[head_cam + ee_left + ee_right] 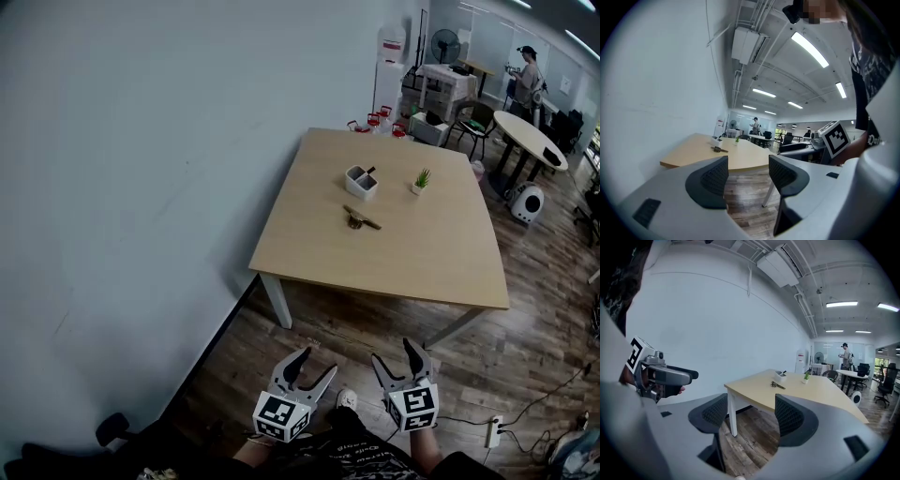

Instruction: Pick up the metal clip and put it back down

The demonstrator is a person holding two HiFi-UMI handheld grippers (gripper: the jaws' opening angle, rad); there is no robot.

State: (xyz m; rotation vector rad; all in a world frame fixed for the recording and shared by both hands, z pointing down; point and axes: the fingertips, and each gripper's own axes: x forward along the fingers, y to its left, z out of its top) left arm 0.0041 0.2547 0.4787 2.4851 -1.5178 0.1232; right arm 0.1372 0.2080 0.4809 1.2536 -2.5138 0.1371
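Nearest the person, two sets of tongs hang low over the wooden floor: the left tongs (316,364) and the right tongs (394,353), each spread wide with nothing between the jaws. Ahead, well apart from both, stands one pale wooden surface (412,253). The one metal clip (360,219) lies flat near its middle. Just beyond the clip sit one white holder (361,181) and one small potted plant (423,178).

The likely trouble lies in the reach. The clip looks thin and low, so jaws closing at a slant may skid it across the smooth top. A reach carried too far could knock the holder.
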